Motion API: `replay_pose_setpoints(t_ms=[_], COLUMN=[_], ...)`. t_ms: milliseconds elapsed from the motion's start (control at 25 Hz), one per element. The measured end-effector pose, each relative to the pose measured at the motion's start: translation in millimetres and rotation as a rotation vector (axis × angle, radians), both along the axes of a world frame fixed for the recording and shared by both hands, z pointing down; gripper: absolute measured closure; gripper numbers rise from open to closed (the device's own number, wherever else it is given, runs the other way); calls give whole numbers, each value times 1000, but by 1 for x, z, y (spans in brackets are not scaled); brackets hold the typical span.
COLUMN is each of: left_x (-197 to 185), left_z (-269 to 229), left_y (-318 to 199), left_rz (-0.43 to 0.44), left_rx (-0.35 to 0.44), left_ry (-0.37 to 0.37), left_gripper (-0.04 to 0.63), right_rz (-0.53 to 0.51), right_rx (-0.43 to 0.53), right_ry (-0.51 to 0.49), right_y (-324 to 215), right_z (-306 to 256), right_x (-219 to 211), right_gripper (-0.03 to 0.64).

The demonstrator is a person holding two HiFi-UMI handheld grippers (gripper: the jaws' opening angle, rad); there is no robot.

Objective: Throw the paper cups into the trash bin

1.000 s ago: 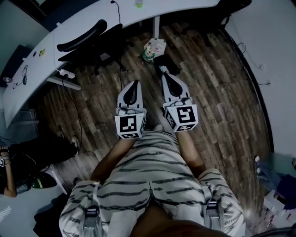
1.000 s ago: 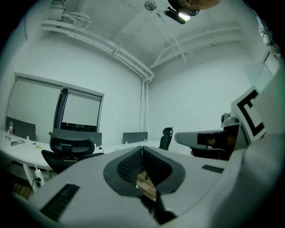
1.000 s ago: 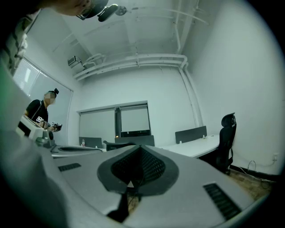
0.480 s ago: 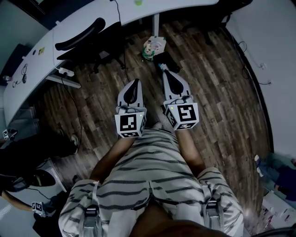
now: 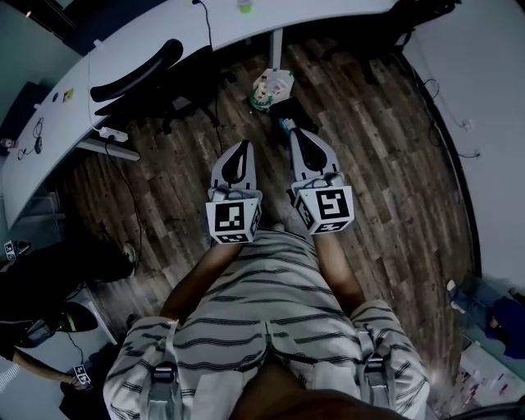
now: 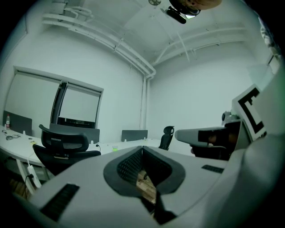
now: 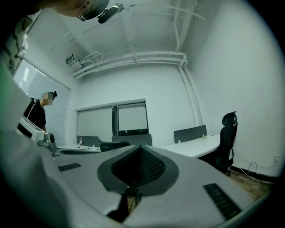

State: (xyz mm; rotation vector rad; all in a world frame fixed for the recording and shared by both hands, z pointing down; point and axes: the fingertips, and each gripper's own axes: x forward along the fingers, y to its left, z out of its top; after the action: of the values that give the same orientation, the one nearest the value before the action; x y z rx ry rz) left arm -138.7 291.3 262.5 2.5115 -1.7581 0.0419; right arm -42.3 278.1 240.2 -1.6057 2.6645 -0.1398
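Left tongs (image 5: 239, 150) and right tongs (image 5: 294, 134) are both sitting closed, nothing btwn them, pointing fwd over wood floor (image 5: 369, 164). Trash bin (image 5: 272, 87) is standing near, ahead of both tips, not touching, beside table (image 5: 164, 33) leg.

1. Trash bin (image 5: 272, 87), head view: small and dim at the edge of the counter (image 5: 213, 20); contents illegible, possibly a pale liner bag.
2. Dark object (image 5: 289, 108) beside the bin: shape unreadable. The tip of the right claw (image 5: 294, 133) overlaps it; contact cannot be told.
3. Office chair (image 5: 135, 70): seat and base partly hidden under the counter.
4. Person (image 5: 33, 324), lower left: cut off by the frame edge.
5. Green item (image 5: 245, 6) on the counter: too small to tell, clipped at the top.
6. Clutter (image 5: 484, 328), lower right: dim, cut by the edge.
7. Standing person (image 7: 41, 113), right gripper view: lower body hidden behind the claw's housing.
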Motion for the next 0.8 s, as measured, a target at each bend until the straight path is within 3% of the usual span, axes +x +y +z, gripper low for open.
replay_pose_setpoints(t_ms=[240, 800], left_x=[-6, -48], left_z=[7, -5], left_y=[-61, -253], left_rz=[2, 70], left_rx=[-16, -47], left_ry=[13, 7], left_gripper=[572, 572], right_rz=[4, 64], right_rx=[-15, -48], right_ry=[17, 28], right_y=[-56, -244], right_z=[7, -5], right_x=[-5, -50], right_gripper=[598, 600])
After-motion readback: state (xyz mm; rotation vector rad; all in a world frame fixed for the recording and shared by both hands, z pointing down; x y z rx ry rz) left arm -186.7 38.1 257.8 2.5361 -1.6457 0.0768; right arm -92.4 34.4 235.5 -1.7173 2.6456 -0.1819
